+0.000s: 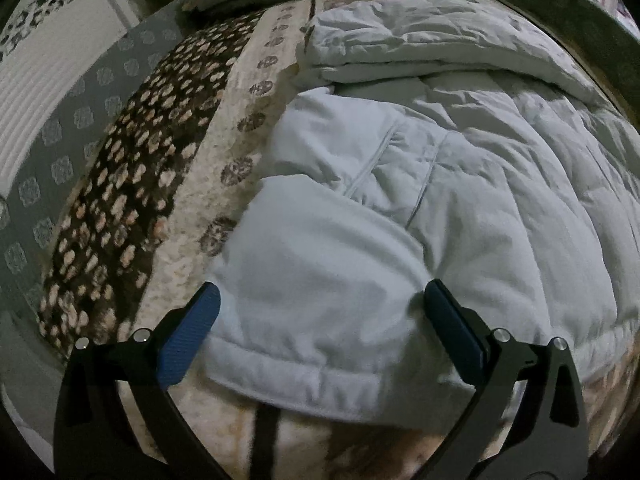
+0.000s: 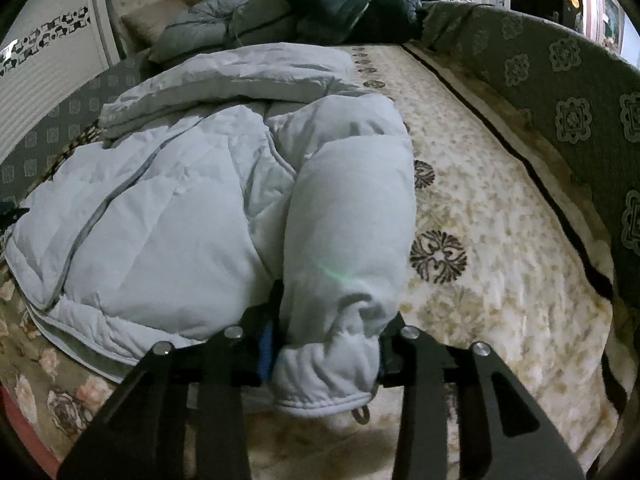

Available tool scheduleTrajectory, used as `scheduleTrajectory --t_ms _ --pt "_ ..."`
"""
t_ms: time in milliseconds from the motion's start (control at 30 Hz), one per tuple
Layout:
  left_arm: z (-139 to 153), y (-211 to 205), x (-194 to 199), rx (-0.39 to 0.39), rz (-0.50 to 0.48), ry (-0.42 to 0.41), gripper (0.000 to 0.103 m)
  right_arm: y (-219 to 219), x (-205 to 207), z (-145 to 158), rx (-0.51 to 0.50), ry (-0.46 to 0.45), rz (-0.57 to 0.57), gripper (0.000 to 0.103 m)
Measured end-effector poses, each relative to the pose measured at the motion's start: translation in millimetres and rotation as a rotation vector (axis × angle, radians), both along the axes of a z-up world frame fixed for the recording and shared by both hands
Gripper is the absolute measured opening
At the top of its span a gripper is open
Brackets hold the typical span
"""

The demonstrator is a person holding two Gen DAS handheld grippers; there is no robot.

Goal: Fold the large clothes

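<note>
One pale blue puffer jacket (image 2: 168, 216) lies spread on a bed, over a cream floral bedspread (image 2: 492, 240). Its near sleeve (image 2: 344, 240) runs toward the right tool (image 2: 326, 354), which pinches the cuff; the bunched fabric hides both pads almost entirely. The left tool (image 1: 320, 332) stands spread, its blue pads either side of the jacket's other sleeve (image 1: 312, 280), not pressing. The jacket's far end is folded over, its collar hard to make out. Bare bedspread stays open beside the sleeve, up to a grey patterned headboard (image 2: 560, 92). Darker jackets (image 2: 320, 12) pile at the far edge.
</note>
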State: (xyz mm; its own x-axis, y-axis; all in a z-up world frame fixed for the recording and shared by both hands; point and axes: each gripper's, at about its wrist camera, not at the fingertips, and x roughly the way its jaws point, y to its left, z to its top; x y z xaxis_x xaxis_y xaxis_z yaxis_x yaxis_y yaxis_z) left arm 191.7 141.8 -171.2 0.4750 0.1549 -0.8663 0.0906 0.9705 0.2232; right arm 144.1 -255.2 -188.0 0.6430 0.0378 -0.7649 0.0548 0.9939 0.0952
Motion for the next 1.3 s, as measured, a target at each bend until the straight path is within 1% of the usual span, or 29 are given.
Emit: scheduleTrajectory --t_ms 33,133,233,300,367,433,600,700,867,1000,1133,1200,1300 --pt "2.1 0.4 -3.0 0.003 -0.011 0.001 0.100 0.6 0.1 0.0 -0.006 -0.001 0.000 0.039" --pt "7.8 15.2 -9.2 -0.023 -0.050 0.020 0.100 1.1 0.0 -1.3 -0.009 -0.003 -0.002 0.043" --pt "7.2 25.6 -15.1 -0.014 -0.052 0.032 0.100 1.2 0.4 -1.9 -0.012 -0.003 -0.007 0.046" --pt "3.3 31.7 -22.0 -0.042 -0.062 0.048 0.100 -0.2 1.2 -2.5 -0.008 -0.002 -0.011 0.048" --pt "-4.1 36.7 -26.3 -0.093 -0.069 0.077 0.100 -0.9 1.7 -3.6 -0.002 0.000 -0.018 0.050" --pt "-11.6 38.9 -28.7 -0.116 -0.076 0.092 0.100 -1.7 2.4 -4.5 0.002 0.001 -0.023 0.051" --pt "-17.8 43.5 -29.4 -0.148 -0.081 0.076 0.099 -1.7 2.5 -5.6 0.005 -0.001 -0.029 0.053" --pt "-21.0 48.6 -24.9 -0.194 -0.070 0.080 0.099 -2.0 3.0 -6.4 0.007 0.000 -0.034 0.054" --pt "-21.8 52.5 -22.8 -0.244 -0.061 0.082 0.098 -3.3 3.1 -7.4 0.009 -0.001 -0.037 0.056" --pt "-5.7 56.0 -37.2 -0.232 -0.104 0.056 0.096 -4.1 3.5 -8.2 0.015 -0.002 -0.041 0.058" --pt "5.6 67.0 -40.5 -0.213 -0.084 0.033 0.096 -4.4 4.4 -8.9 0.016 -0.002 -0.044 0.059" --pt "4.0 72.1 -31.5 -0.230 -0.050 0.035 0.096 -4.4 4.5 -8.8 0.017 -0.001 -0.044 0.059" --pt "-14.3 70.9 -15.1 -0.238 -0.041 0.089 0.097 -4.6 4.0 -9.2 0.016 -0.002 -0.045 0.059"
